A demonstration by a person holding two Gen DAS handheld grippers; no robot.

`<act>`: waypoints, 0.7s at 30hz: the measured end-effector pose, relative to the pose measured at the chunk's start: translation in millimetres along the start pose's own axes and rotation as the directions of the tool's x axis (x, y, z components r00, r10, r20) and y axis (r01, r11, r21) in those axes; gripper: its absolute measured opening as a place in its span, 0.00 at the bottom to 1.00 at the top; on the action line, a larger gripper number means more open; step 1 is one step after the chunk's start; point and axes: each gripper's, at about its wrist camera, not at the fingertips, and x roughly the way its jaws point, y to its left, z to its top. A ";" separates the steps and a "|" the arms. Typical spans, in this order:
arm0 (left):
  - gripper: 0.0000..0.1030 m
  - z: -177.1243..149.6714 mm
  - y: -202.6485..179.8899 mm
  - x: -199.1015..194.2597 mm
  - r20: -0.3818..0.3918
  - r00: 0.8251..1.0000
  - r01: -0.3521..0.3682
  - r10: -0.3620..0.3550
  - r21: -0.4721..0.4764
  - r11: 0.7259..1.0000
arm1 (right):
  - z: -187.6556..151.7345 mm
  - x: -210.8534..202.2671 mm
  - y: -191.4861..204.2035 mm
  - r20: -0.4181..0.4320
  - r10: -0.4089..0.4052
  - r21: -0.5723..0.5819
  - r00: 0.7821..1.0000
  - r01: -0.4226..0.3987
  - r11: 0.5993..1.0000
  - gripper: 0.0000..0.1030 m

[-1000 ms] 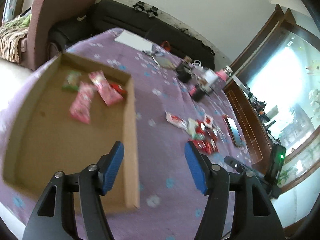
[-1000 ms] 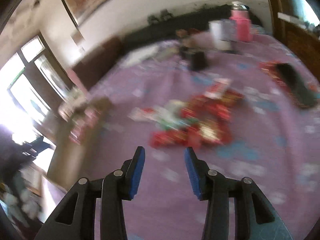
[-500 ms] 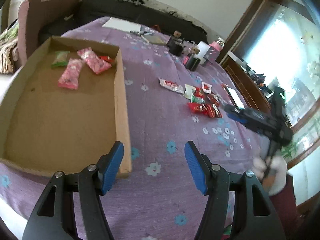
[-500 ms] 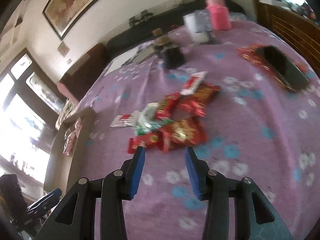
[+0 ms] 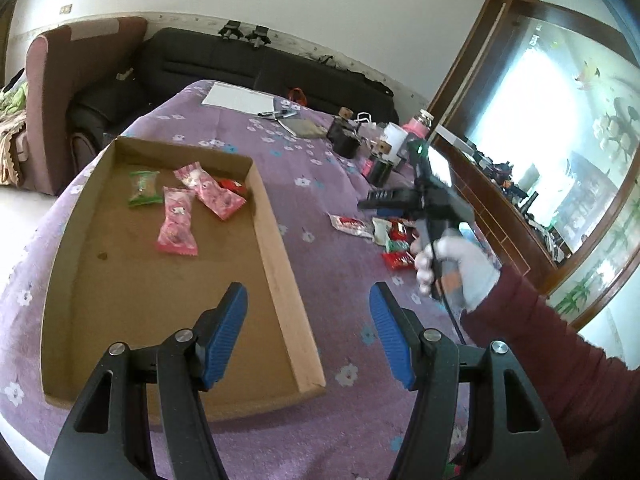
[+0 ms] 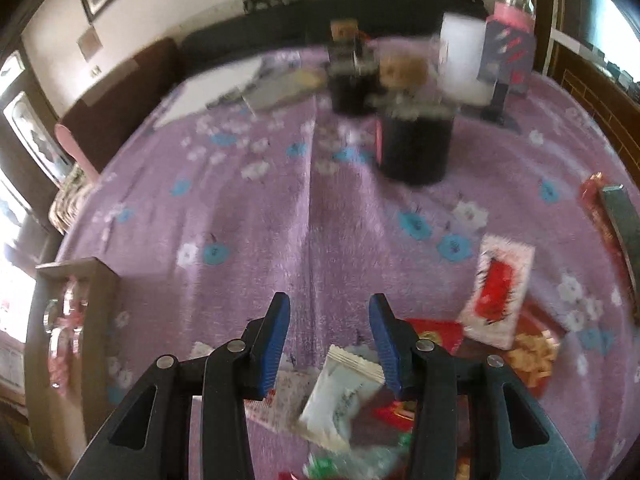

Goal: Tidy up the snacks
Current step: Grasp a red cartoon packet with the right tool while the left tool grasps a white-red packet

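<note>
Blue-padded left claw [image 5: 308, 334], jaws apart and empty, hovers over the near right wall of the cardboard tray [image 5: 280, 264] on the purple worktop [image 5: 320, 184]. Inside lie two pink packets [image 5: 177, 221] and a green one [image 5: 142, 187]. The gloved right hand [image 5: 452, 268] holds the right claw above the loose snack pile [image 5: 394, 240]. Right wrist view: right claw [image 6: 329, 346], open and empty, hangs over a white packet [image 6: 340, 396]; a dark canister [image 6: 414, 146] stands beyond.

Left gripper [image 5: 308, 332]: we hold it level, blue pads wide apart — nothing between them.
Right gripper [image 6: 329, 344]: jaws parted, empty, tilted down.
Right hand [image 5: 448, 268]: white-gloved, wrapped round the handle on the right — maroon sleeve trailing toward us.
</note>
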 end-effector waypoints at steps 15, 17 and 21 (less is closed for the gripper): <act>0.61 -2.9 -21.4 28.7 -0.063 0.998 -0.017 0.017 0.009 1.000 | -66.4 -110.2 -34.8 0.064 0.198 -0.121 0.978 -0.190 0.974 0.43; 0.61 -6.4 -32.7 33.9 -0.083 0.996 -0.017 0.018 0.018 1.000 | -69.5 -104.3 -41.5 0.022 0.222 -0.099 0.975 -0.219 0.971 0.43; 0.61 -12.0 -55.9 39.2 -0.111 0.993 -0.026 0.033 0.057 0.998 | -91.6 -88.3 -41.0 -0.051 0.247 -0.111 0.968 -0.252 0.961 0.43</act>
